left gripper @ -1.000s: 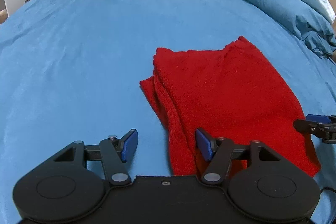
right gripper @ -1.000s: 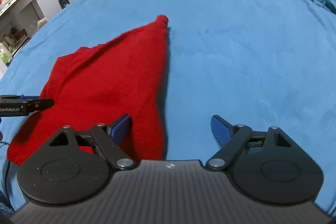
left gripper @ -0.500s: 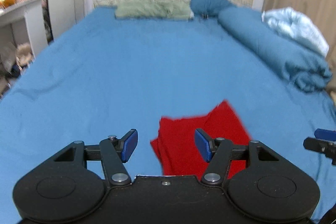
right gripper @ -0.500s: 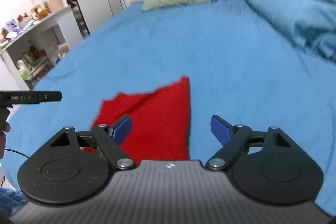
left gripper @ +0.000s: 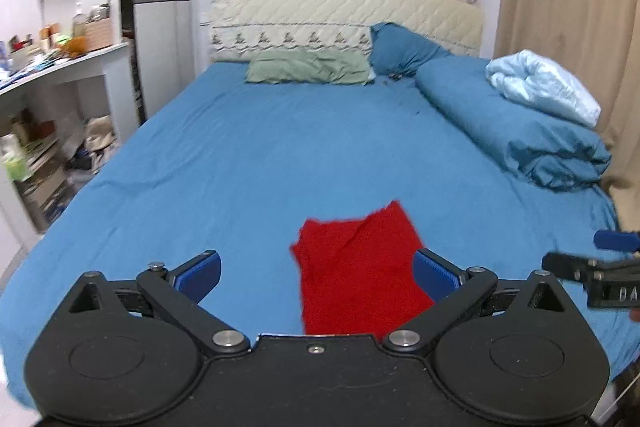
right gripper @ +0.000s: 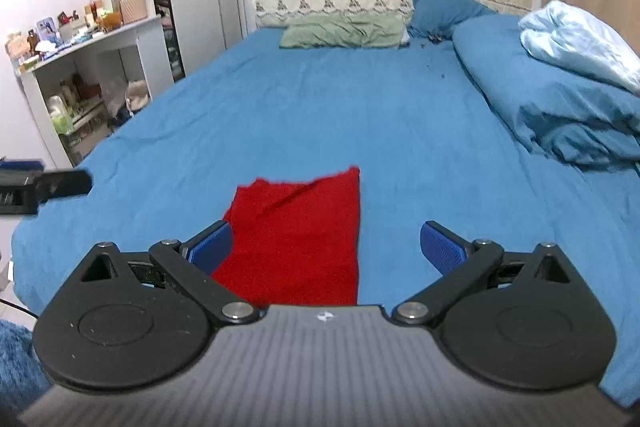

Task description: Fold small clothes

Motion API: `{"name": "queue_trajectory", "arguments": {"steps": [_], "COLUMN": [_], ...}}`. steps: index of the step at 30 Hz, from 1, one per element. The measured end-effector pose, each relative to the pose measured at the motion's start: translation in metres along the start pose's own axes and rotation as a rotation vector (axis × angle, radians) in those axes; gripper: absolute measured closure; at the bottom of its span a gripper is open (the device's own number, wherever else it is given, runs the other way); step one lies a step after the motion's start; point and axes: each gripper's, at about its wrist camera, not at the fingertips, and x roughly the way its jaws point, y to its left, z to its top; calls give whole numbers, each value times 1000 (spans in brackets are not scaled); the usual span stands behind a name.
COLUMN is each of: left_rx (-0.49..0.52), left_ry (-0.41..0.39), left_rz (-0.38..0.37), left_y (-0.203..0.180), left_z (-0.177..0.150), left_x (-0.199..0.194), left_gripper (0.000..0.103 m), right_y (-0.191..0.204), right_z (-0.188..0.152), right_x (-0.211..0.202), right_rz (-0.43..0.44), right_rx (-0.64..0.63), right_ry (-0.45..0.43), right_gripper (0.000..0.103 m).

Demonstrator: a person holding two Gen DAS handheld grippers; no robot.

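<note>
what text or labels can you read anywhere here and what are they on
"DA", cut off by the frame edge: white letters on the right gripper body, seen from the left wrist view.
Small white emblem on the right gripper's grey housing: a mark, no letters.
Items on the shelf: any print too small and blurred to read.

The red cloth (left gripper: 362, 267) looks like matt, nubbly terry; the bed (left gripper: 280, 155) wears a smooth, matt blue sheet; the headboard (left gripper: 344, 7) is quilted cream fabric; the left hand-held gripper (left gripper: 316, 273) is matt black plastic with bright metal pivots and ribbed blue pads (left gripper: 436, 273); the pale blue quilt (right gripper: 580, 43) has a slight sheen.
</note>
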Motion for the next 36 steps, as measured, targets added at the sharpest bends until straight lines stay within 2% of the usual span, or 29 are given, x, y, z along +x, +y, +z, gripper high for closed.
{"name": "queue_trajectory", "arguments": {"steps": [5,14,36], "left_rx": [-8,4,9], "left_ry": [29,71,93], "left_rz": [18,36,27], "left_y": [1,-1,0], "left_z": [-42,-87,-95], "left_x": [-18,-23,-19], "left_gripper": [0,0,0], "right_y": [14,20,23], "right_z": [-33,-73,-78], "right_x": [-11,-7,-3], "right_rz": [-41,-71,-62], "right_rx": [-19,15,22], "right_ry": [47,125,151], "right_gripper": [0,0,0]}}
